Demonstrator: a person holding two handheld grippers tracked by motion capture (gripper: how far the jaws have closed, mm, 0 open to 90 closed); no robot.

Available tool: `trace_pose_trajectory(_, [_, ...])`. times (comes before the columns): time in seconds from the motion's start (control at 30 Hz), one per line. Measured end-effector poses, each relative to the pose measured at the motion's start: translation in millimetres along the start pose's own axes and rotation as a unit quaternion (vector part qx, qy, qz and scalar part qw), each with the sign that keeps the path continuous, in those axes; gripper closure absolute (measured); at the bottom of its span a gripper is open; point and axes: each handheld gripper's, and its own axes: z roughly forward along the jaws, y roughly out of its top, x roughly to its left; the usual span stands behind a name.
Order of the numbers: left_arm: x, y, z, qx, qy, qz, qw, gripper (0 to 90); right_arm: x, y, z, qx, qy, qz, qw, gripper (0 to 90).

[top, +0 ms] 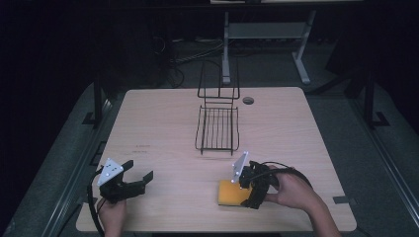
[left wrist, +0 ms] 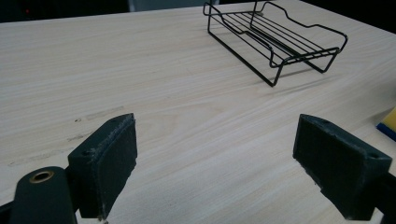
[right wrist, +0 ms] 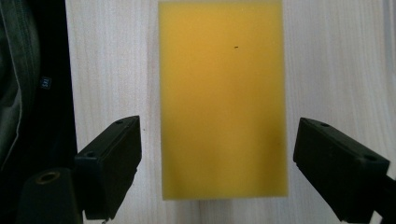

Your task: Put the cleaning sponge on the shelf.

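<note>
The right claw [right wrist: 217, 158] hangs spread wide over a yellow sponge [right wrist: 223, 100], its two black jaws standing to either side of the block with bare wood between pad and sponge on both sides — nothing is gripped. The jaw pads look matte and slightly rough, blocky with chamfered corners. The sponge is a flat rectangle with a smooth, even face and one tiny dark speck; in the high view it lies on the table [top: 163, 128] near the front edge, partly under the right claw [top: 242, 190], and the left claw's view catches a dark blue layer at its corner [left wrist: 388, 125].

The left claw [left wrist: 215, 158] is also released, jaws far apart above empty wood near the table's front left [top: 136, 180].

The table is pale wood-grain laminate with rounded corners. A black wire rack [top: 217, 129] sits toward the middle-back — thin parallel rods forming a shallow tray, with a taller wire frame rising behind it
</note>
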Motion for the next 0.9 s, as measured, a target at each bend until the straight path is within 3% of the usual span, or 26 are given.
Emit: trace_pose_trajectory(0.9, [0.2, -0.1, -0.6, -0.001, 0.0, -0.002, 1.0, 13.0, -1.8, 16.3, 15.1, 0.026, 0.007, -0.014, 0.9995, 14.7])
